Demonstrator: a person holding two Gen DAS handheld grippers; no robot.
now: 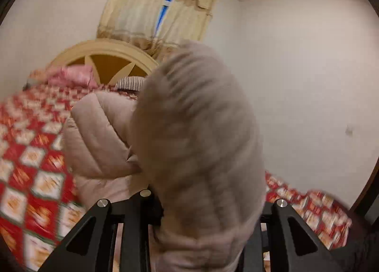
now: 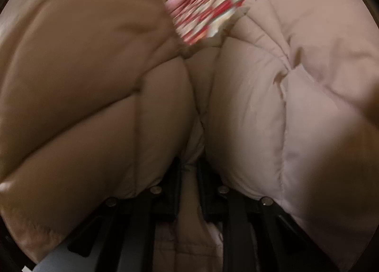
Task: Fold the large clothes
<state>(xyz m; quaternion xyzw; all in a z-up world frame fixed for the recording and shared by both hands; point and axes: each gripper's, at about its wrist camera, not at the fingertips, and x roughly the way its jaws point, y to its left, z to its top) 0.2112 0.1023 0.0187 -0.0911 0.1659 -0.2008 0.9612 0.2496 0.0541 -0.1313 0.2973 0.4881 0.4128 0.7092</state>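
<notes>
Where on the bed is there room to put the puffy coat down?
Bare bedspread shows on the near left, between the coat and the picture's edge, up toward the pink pillow. A smaller strip lies by the white wall. The middle is crowded: coat bulk fills it, and the right wrist view sees almost only coat.
</notes>
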